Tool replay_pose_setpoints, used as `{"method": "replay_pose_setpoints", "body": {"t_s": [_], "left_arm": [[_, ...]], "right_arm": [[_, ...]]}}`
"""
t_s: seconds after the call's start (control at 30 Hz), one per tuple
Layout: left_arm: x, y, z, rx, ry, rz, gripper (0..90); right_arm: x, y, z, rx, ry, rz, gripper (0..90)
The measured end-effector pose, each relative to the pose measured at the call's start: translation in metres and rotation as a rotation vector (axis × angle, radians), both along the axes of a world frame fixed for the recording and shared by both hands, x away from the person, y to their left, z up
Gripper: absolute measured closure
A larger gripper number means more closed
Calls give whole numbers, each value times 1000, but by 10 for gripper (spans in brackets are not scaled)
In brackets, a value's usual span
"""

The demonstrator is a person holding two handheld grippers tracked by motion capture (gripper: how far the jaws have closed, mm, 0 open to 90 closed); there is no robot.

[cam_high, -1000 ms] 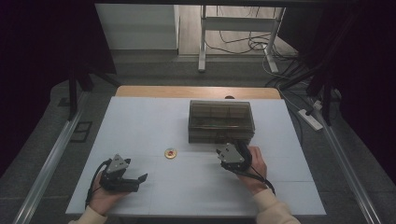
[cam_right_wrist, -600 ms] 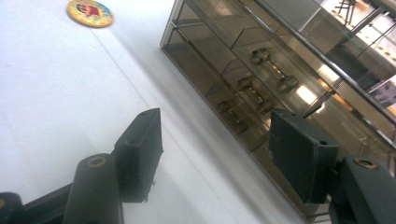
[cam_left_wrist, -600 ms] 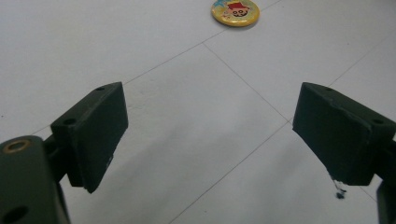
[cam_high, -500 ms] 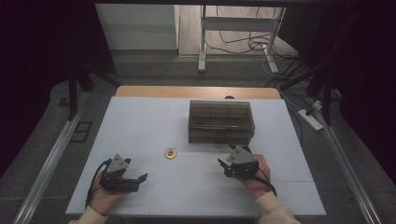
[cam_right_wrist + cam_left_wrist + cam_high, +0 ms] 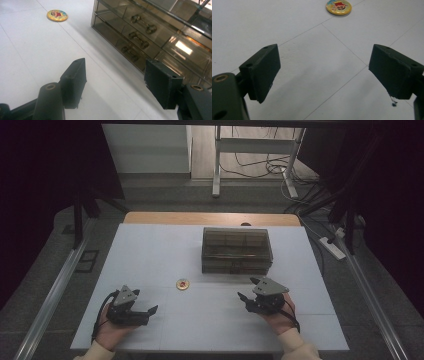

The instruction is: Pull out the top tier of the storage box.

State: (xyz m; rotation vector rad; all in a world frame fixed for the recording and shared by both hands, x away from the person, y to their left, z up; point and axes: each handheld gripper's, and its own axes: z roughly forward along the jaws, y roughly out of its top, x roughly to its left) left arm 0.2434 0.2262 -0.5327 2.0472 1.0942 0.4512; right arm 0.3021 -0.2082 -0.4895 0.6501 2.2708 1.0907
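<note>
High view: both grippers, left (image 5: 150, 310) & right (image 5: 248, 289), sat spread wide, empty; best go slow, straight to badge (image 5: 183, 284).

Dim high view, dark edges; brighter, sharp gripper views.

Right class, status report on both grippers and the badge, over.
Left gripper open, empty. Right gripper open, empty, near smoked plastic drawer box. Round yellow cartoon badge flat on white table, untouched. Nothing in the way.
</note>
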Motion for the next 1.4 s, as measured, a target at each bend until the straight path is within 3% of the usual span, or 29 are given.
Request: {"method": "replay_pose_setpoints", "body": {"t_s": [0.73, 1.4], "left_arm": [[0, -1, 2, -11, -5, -4, 108], [11, -17, 18, -67, -18, -48, 117]], "right_arm": [[10, -21, 7, 1, 23, -37, 337], [19, -33, 13, 3, 37, -90, 331]]}}
